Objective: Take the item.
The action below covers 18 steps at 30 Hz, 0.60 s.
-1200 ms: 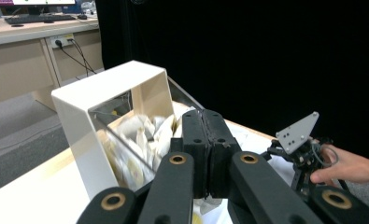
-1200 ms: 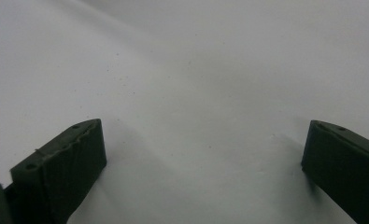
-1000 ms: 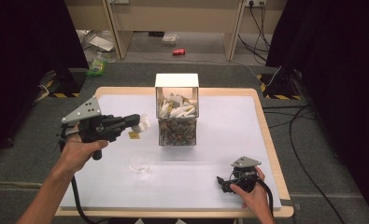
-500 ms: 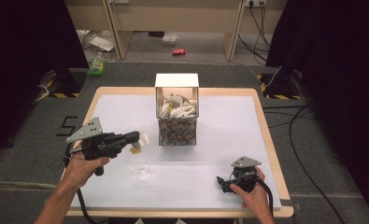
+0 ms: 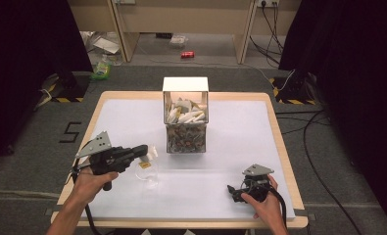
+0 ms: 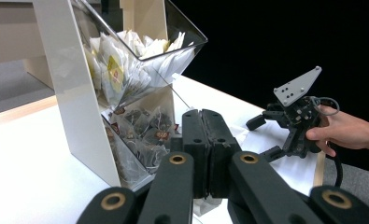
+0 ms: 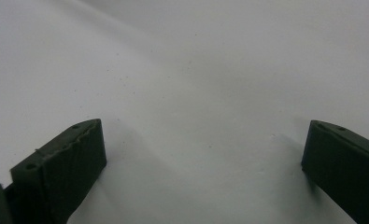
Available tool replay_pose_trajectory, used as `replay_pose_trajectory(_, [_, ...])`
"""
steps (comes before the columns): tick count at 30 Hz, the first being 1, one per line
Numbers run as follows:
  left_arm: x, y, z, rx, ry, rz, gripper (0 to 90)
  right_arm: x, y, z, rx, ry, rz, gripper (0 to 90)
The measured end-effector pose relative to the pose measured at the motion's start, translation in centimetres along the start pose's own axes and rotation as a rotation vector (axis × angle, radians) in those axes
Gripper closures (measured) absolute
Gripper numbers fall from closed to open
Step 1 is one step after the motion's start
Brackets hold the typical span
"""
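- The left gripper (image 5: 141, 152) is pinching a small clear packet (image 5: 148, 157) by the clear box (image 5: 186, 116) of tea bags.
- The right gripper (image 5: 231, 190) is spread wide on the white table (image 5: 240, 127), well apart.

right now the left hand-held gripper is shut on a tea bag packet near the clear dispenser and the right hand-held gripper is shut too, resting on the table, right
Not quite: the right hand-held gripper is open. The right gripper view shows its jaws wide apart over the bare table. The rest holds: the left hand-held gripper is shut on a tea bag packet near the clear dispenser.
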<state>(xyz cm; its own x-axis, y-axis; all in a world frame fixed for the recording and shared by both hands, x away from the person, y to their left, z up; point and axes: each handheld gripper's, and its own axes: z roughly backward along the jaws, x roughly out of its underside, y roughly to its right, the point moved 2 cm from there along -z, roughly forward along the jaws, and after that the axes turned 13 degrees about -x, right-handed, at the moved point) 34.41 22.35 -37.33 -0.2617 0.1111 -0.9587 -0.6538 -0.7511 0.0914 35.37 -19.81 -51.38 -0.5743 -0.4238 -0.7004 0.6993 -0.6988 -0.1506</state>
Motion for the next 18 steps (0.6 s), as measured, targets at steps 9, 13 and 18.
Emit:
replay_pose_trajectory(9, [1.1, -0.3, 0.0, -0.018, 0.001, 0.014, 88.3, 0.0, 0.0, 0.0, 0.000, -0.001, -0.001, 0.4])
replay_pose_trajectory(13, [1.6, -0.4, -0.2, -0.023, -0.008, 0.010, 88.3, 0.0, 0.0, 0.0, 0.000, 0.000, -0.001, 0.4])
replay_pose_trajectory(18, [2.2, -0.1, -0.6, -0.024, -0.025, 0.000, 88.3, 0.0, 0.0, 0.0, 0.001, -0.001, 0.000, 0.4])
